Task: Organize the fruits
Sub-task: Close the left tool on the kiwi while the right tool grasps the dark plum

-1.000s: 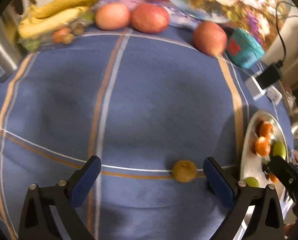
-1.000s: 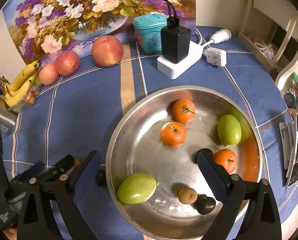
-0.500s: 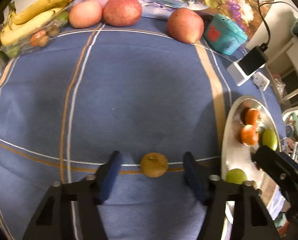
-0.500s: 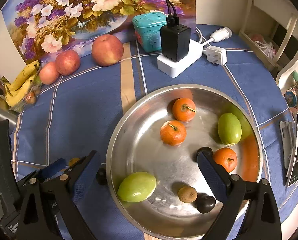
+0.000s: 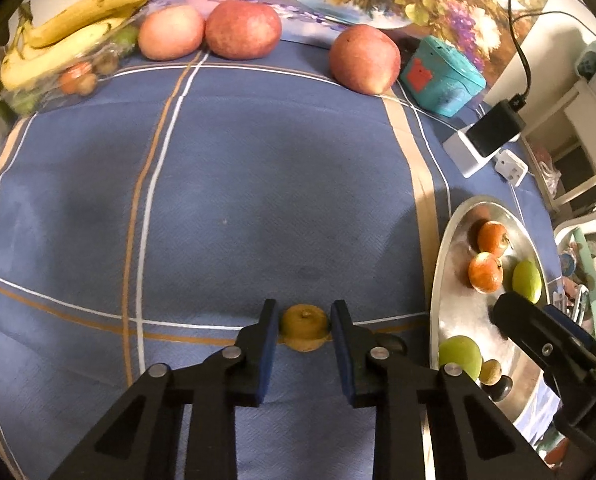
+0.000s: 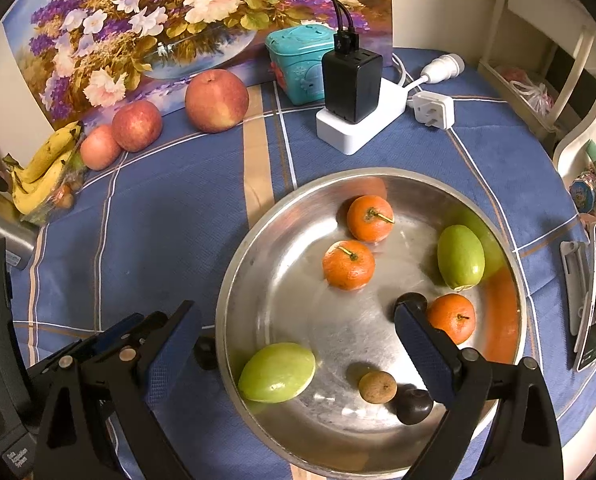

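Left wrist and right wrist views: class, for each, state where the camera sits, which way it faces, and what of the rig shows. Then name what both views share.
Left wrist: sits on the left gripper, facing steeply down along its fingers at the blue tablecloth; the pads are shut on a small brown fruit.
Right wrist: sits on the right gripper, facing down at the steel bowl; its open fingers straddle the near-left rim.
Shared: bowl, three apples, bananas, teal box; each shows the other gripper.

Blue-clothed table (image 6: 169,216) — apples (image 6: 217,100), bananas (image 6: 41,168), bowl (image 6: 233,284)
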Action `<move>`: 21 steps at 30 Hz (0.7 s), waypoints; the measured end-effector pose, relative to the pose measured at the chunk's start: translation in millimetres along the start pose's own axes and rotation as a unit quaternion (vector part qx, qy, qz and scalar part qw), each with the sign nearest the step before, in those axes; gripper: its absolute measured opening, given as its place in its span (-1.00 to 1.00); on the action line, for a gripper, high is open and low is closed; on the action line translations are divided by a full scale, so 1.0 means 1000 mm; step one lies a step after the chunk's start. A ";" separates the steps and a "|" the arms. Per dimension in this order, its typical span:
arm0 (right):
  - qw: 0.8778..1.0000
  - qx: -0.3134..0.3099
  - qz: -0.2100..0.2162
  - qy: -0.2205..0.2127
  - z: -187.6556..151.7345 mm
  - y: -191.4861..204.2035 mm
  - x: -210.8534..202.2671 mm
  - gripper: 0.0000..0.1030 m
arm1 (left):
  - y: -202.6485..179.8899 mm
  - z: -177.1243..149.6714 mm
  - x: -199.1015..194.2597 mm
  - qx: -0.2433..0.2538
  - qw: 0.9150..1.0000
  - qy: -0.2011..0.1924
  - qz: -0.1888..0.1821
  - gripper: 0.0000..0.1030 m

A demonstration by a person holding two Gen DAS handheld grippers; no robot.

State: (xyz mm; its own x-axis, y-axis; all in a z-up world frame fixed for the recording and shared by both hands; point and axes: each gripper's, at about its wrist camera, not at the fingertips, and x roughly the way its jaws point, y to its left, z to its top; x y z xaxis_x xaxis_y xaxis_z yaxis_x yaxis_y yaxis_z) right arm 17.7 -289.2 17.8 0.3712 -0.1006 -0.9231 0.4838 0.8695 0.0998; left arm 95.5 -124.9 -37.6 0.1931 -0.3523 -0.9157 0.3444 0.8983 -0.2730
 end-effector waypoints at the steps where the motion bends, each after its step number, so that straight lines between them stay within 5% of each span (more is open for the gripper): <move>1: 1.000 0.000 0.000 0.000 0.000 0.001 0.000 0.89 | 0.003 0.000 -0.002 -0.004 1.000 -0.001 -0.002 -0.45; 14: 0.996 -0.074 0.054 -0.013 -0.006 0.049 -0.008 0.85 | 0.046 0.006 -0.041 -0.059 0.997 -0.041 0.002 -0.45; 21: 0.992 -0.101 0.070 0.014 -0.019 0.076 0.004 0.28 | 0.063 0.004 -0.050 -0.083 0.995 -0.050 -0.003 -0.45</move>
State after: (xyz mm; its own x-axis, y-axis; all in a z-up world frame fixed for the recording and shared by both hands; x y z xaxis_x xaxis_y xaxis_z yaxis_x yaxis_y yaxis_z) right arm 41.4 -214.2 14.6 0.3993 0.0394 -0.9160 0.2595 0.9534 0.1541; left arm 110.8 -51.8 -7.6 0.2852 -0.3753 -0.8819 0.1914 0.9239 -0.3313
